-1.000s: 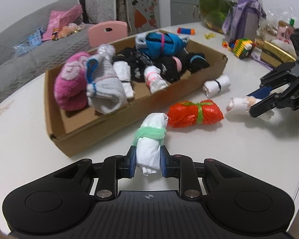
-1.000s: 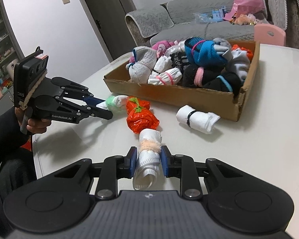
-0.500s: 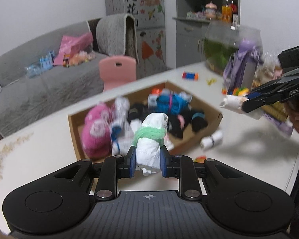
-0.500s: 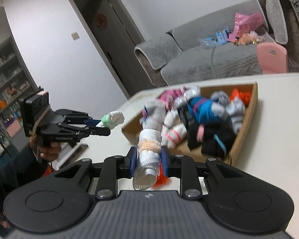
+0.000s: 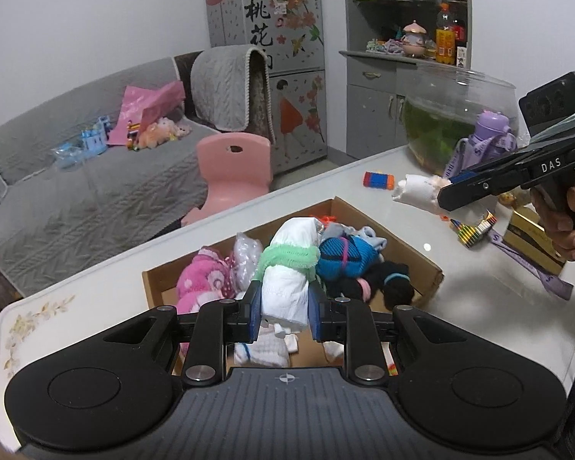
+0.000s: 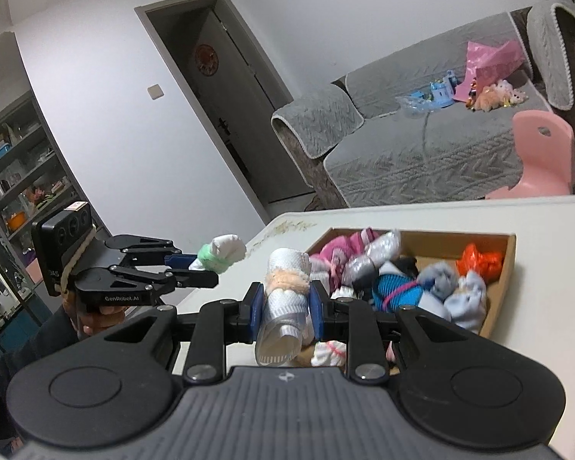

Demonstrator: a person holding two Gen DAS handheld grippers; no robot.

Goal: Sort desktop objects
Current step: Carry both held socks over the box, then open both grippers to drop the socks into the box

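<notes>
Both grippers now ride higher, over the box [image 5: 421, 264]: left gripper [image 5: 285, 303] clamps green-banded roll [image 5: 287, 268], right gripper [image 6: 286, 306] clamps peach-banded roll [image 6: 287, 287]. Box mostly filled; two drops pending.

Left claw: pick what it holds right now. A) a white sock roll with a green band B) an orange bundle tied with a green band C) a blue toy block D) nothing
A: the left claw is shut on the white sock roll with a green band, held above the cardboard box.
</notes>
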